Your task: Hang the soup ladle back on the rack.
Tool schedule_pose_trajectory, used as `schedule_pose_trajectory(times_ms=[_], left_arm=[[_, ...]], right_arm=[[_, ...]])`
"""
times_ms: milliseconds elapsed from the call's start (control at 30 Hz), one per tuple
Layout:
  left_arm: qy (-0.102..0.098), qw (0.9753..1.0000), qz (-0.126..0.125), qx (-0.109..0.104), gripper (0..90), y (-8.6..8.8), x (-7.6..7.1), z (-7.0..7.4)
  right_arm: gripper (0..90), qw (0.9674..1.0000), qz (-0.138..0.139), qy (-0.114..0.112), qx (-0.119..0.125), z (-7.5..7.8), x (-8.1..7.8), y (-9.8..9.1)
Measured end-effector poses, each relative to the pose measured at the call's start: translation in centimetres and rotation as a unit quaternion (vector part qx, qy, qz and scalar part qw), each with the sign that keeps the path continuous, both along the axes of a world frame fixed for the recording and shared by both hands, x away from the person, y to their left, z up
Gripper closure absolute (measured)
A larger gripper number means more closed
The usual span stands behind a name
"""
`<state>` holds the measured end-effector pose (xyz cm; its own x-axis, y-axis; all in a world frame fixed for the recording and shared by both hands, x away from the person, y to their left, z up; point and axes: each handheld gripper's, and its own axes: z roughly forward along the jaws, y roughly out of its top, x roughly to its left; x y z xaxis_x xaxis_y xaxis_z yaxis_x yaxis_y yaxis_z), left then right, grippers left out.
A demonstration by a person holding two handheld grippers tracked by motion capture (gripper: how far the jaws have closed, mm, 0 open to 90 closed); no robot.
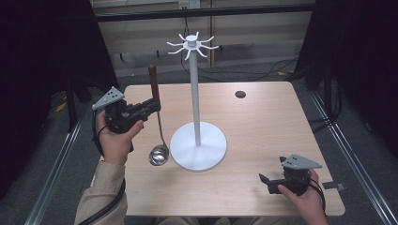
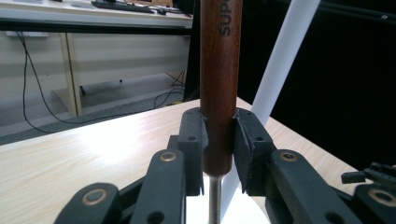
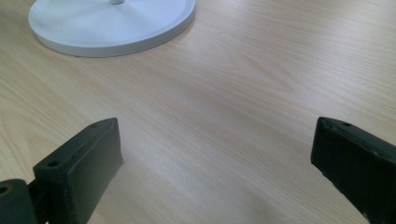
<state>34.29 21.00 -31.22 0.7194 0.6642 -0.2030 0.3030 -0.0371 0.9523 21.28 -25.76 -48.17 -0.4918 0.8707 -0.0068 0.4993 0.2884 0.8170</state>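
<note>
We note the right gripper (image 1: 266, 181) spread over pale woodgrain desk (image 1: 263, 122); the left gripper (image 1: 154, 106) pinches the ladle's (image 1: 158, 154) round brown wooden handle beside the smooth white stand (image 1: 198, 149).

- Your left gripper (image 1: 152, 106) is up off the table's left side, jaws level and clamped tight on a ladle's wooden handle (image 2: 220, 84).
- Your left forearm rises steeply, sleeve at the table edge.
- Your right gripper (image 1: 265, 181) sits low near the right corner, jaws spread wide, nothing between them.
</note>
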Motion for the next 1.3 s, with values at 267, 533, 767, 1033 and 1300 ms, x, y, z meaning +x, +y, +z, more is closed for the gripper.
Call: schedule_pose_trajectory(times_ms=[267,533,767,1033,1300], left_arm=[[-0.015,0.9998,-0.009,-0.008,74.5,-0.4,-0.5,1.1],[-0.029,0.9991,-0.023,-0.018,74.5,-0.6,-1.0,2.2],[-0.034,0.9988,-0.03,-0.016,74.5,-1.0,-1.1,3.1],[-0.043,0.9983,-0.036,-0.017,74.5,-1.2,-1.3,4.0],[-0.049,0.9977,-0.044,-0.017,74.5,-1.5,-1.4,4.7]], right_arm=[[1.5,1.0,0.0,-0.002,0.0,0.1,0.0,0.0],[1.6,1.0,0.001,-0.004,0.0,0.1,0.0,0.0],[1.6,1.0,0.002,-0.003,0.0,0.1,0.0,0.1],[1.6,1.0,0.001,-0.004,0.0,0.1,0.0,0.0],[1.6,1.0,0.002,-0.002,-0.001,0.1,0.0,0.1]])
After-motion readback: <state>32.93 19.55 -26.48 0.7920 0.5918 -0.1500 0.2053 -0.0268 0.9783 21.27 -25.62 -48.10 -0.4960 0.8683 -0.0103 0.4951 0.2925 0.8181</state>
